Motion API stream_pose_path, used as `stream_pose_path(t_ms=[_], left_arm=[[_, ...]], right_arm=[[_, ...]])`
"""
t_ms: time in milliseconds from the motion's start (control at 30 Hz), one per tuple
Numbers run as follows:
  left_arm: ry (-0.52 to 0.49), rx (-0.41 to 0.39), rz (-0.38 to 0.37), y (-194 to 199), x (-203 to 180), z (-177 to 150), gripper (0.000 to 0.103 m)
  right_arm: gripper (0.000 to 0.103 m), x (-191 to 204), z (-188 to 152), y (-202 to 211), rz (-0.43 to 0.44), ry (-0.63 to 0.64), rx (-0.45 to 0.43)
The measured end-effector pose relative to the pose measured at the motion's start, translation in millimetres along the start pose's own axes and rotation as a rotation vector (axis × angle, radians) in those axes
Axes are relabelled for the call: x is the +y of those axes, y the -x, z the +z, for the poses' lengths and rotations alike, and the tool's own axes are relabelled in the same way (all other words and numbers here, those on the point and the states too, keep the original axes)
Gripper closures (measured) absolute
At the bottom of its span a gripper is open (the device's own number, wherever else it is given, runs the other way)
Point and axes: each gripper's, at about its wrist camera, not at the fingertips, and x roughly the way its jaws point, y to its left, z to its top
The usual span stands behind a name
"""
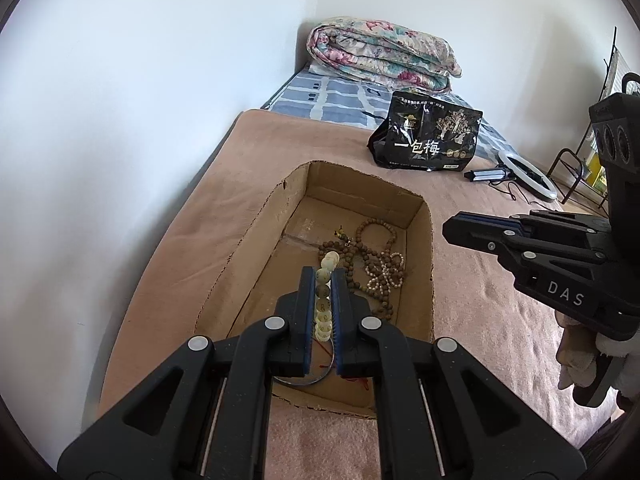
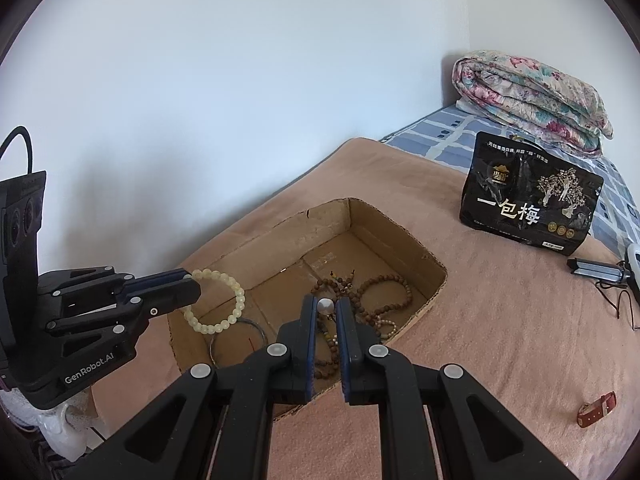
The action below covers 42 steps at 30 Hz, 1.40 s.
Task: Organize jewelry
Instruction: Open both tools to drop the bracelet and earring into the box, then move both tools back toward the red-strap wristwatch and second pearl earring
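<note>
My left gripper [image 1: 322, 272] is shut on a pale yellow bead bracelet [image 1: 323, 300] and holds it above the near end of an open cardboard box [image 1: 256, 224]. In the right wrist view that gripper [image 2: 194, 280] shows at the left with the bracelet [image 2: 236, 292] hanging from it. My right gripper [image 2: 325, 304] is shut on a small white bead piece [image 2: 325, 305] over the box [image 2: 280, 236]; it also shows in the left wrist view [image 1: 450, 228]. Brown bead necklaces [image 1: 368, 256] and a thin metal bangle [image 2: 240, 334] lie in the box.
The box sits on a pink blanket [image 2: 500, 340] on a bed against a white wall. A red watch strap [image 2: 596, 410] lies at the right. A black snack bag [image 2: 528, 208], a ring light [image 1: 528, 178] and a folded floral quilt [image 1: 380, 54] are farther back.
</note>
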Motion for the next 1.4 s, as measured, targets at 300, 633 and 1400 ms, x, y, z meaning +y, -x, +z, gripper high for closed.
stream_pose_path(t_ms=[300,633,1400], left_arm=[[0.017,0.022,0.005,-7,10,-1,0.098],[-0.003,0.035,0.022,-11,8,-4,0.098],[-0.070,0.013,0.051,-8,-8,-6,0.031]], right_arm=[[0.096,1,11,-21,0.000,-0.003,0.020],[0.075,-3,14,-29,0.004,-0.046,0.021],[0.000,-13,21,-11,-0.111,-0.101,-0.045]])
